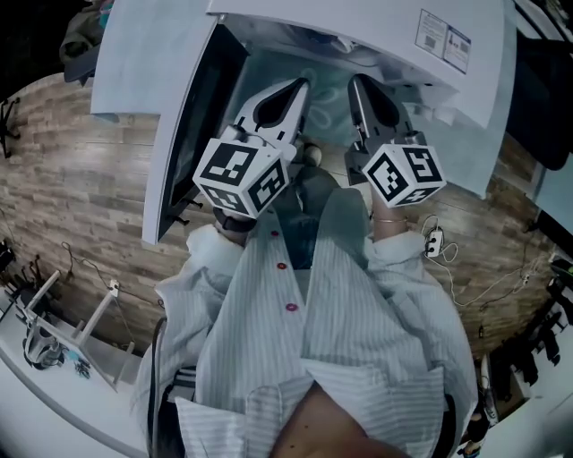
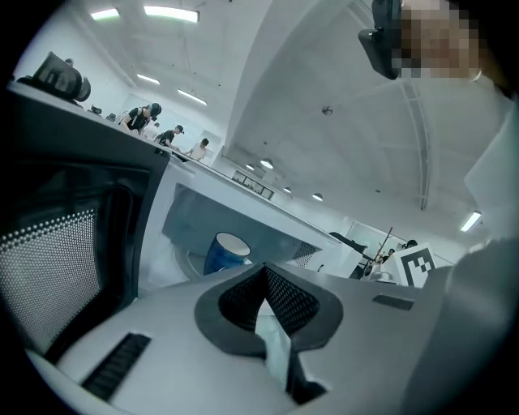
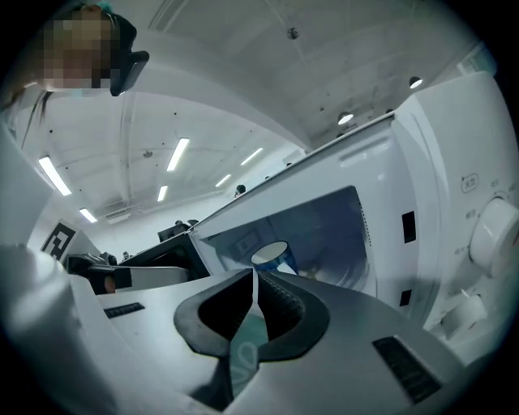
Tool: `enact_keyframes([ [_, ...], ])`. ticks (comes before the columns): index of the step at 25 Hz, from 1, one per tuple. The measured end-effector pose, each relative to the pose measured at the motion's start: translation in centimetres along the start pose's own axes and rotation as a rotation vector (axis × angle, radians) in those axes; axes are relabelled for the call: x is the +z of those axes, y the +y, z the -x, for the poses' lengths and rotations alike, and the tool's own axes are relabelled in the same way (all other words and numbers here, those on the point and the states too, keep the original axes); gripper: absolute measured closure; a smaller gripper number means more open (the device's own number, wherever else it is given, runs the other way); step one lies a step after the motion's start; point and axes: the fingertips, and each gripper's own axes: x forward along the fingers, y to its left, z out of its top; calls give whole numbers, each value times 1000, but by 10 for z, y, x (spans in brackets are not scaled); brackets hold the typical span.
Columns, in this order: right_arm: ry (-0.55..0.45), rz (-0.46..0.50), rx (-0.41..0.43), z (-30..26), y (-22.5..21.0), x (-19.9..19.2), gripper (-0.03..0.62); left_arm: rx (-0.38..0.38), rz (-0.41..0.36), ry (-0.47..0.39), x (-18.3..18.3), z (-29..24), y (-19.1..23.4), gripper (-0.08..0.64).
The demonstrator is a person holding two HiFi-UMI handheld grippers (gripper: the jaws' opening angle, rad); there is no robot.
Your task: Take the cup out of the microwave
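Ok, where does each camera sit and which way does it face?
Head view: on the person's head, steeply down at the open microwave; left gripper, right gripper, striped shirt show.
Left gripper view: on that gripper, along its shut jaws toward the blue cup.
Right gripper view: likewise, shut jaws.
Shared: both gripper views see the blue cup inside.

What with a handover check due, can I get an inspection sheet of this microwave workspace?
Surface: wood-plank floor; the microwave's support is not visible.
Job's things: blue cup upright inside the white microwave, door open.
Clutter: white rack on the floor.
Grippers: left gripper and right gripper both shut, empty, short of the cup.
Cables: white cable loose on the floor.
Surroundings: ceiling strip lights; people far off.
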Motion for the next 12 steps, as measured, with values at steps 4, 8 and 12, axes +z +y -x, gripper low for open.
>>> enact_keyframes([
  [4,13,-9,-10,-5,-8,-10,557,5,-3,11,-12,-3,7,552],
  [8,12,-24,-30,-11,-17,-16,555,11,3,16,-20,-8,15,552],
  [12,13,-26,-48,-15,-28,-20,554,17,22,13,-26,-15,20,552],
])
